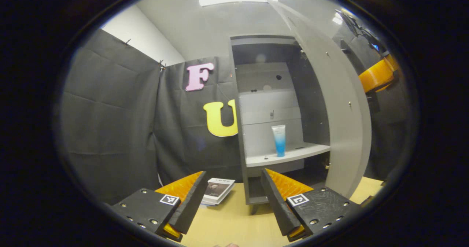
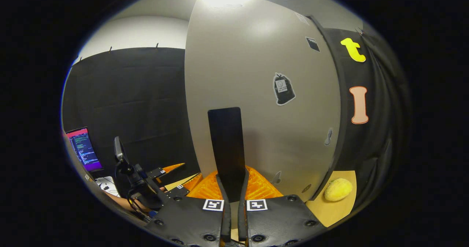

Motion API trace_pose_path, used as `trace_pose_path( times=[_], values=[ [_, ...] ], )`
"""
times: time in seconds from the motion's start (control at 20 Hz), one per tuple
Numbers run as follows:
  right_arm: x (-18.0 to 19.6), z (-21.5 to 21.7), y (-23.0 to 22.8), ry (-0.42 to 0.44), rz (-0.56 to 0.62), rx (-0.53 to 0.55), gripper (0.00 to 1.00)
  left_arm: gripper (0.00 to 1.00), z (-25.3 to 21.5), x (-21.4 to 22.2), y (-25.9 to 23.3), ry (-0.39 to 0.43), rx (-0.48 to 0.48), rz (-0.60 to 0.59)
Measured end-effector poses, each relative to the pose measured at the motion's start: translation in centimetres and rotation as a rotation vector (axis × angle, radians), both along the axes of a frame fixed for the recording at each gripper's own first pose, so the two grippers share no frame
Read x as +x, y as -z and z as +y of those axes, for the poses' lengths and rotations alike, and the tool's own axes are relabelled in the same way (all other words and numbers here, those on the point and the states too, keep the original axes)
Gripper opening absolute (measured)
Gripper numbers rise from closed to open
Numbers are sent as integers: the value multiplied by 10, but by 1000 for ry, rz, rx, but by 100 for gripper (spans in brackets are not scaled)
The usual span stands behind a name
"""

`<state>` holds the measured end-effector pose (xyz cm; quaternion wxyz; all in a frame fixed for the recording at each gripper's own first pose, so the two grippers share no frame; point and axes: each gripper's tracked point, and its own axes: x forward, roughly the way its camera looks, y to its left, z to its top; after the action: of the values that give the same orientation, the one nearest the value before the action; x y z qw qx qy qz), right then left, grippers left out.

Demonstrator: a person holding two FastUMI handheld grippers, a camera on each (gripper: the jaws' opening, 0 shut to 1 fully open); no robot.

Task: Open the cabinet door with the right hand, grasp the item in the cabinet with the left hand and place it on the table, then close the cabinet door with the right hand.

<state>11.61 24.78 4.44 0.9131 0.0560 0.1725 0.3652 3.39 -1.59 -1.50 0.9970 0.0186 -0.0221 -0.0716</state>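
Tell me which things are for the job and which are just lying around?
For the job: cabinet door, its black handle, blue-and-white tube on the shelf, table, left tool, right tool.

Lying around: booklets, yellow fuzzy thing, monitor.

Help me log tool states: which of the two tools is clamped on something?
The right tool: its fingers press on the door's dark handle. The left tool is open, aimed at the tube on the shelf.

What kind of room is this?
Likely a test booth, not a home: black cloth walls, one grey cabinet holding a single tube on a table, plus a monitor.
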Motion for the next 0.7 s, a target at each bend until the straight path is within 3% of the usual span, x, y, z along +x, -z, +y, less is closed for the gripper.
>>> trace_pose_path(
  times=[0.55,0.7],
  values=[
    [-2,-40,0,145,-31,-10,6,91,-79,-1,-4,125,-6,2],
    [-19,-66,-3,206,-55,-30,8,89,-91,-5,-4,138,-1,1]
  ],
)
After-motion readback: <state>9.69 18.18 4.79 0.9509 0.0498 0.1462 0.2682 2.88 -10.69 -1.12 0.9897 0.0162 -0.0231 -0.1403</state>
